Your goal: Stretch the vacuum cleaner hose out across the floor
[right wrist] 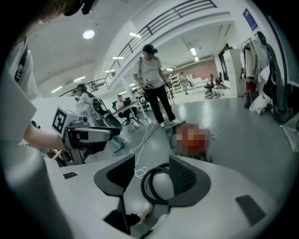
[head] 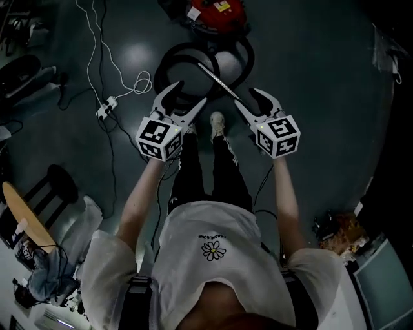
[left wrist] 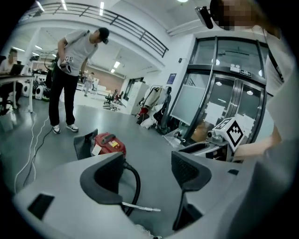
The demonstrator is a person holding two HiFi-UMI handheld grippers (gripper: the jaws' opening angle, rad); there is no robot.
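Looking down from the head view, I hold both claws out over a dark floor. The left gripper [head: 190, 95] and right gripper [head: 245, 98] both stand well open and grip nothing; through each gap I see only floor and hose beyond.

The hose [head: 161, 64] lies ahead and below, still coiled in a round loop, so it has no single long line yet. It sits between me and the red vacuum [head: 216, 13], which is farthest away.

A metal wand [head: 219, 82] crosses the loop on a diagonal, far-left to near-right, its near end pointing toward the right gripper. I judge that gripper the closer one to take it; the left hangs over the loop's left side.
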